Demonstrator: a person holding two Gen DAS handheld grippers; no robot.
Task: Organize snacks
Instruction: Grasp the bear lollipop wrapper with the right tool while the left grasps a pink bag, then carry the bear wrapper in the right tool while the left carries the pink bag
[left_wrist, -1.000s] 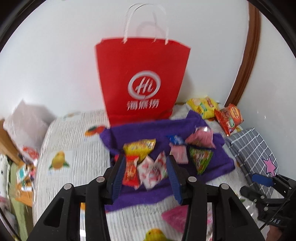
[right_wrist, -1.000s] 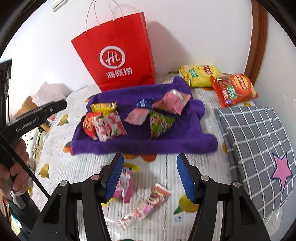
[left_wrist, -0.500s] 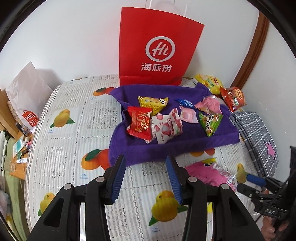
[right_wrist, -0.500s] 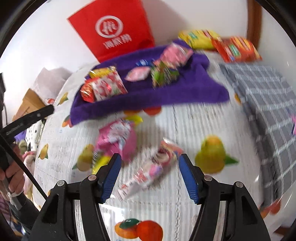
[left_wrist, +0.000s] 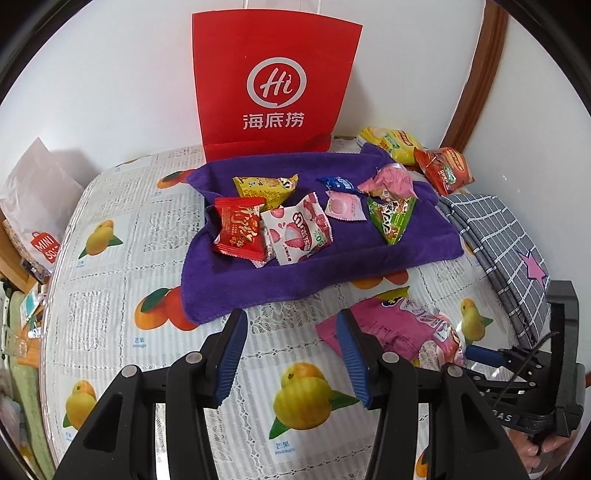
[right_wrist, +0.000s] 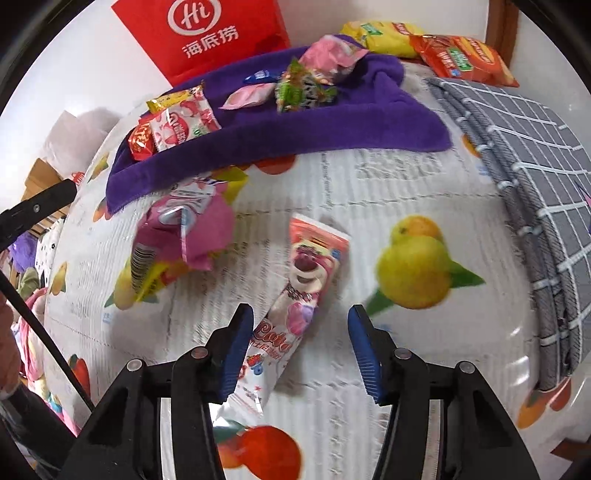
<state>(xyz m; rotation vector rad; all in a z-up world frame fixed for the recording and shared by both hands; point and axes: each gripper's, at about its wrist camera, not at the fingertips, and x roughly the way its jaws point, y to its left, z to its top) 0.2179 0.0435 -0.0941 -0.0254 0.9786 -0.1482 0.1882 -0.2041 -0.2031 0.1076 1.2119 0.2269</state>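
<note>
Snacks lie in two lots — several small packets (left_wrist: 295, 232) on the purple towel (left_wrist: 332, 258) far back before the red bag (left_wrist: 275, 85), and a long pink Lotso packet (right_wrist: 295, 299) on the fruit-print tabletop (left_wrist: 110, 314) between the right gripper's (right_wrist: 301, 345) wide-open, empty fingers — while the left gripper (left_wrist: 291, 354) hangs open and empty beside a pink bag (left_wrist: 402, 328).
</note>
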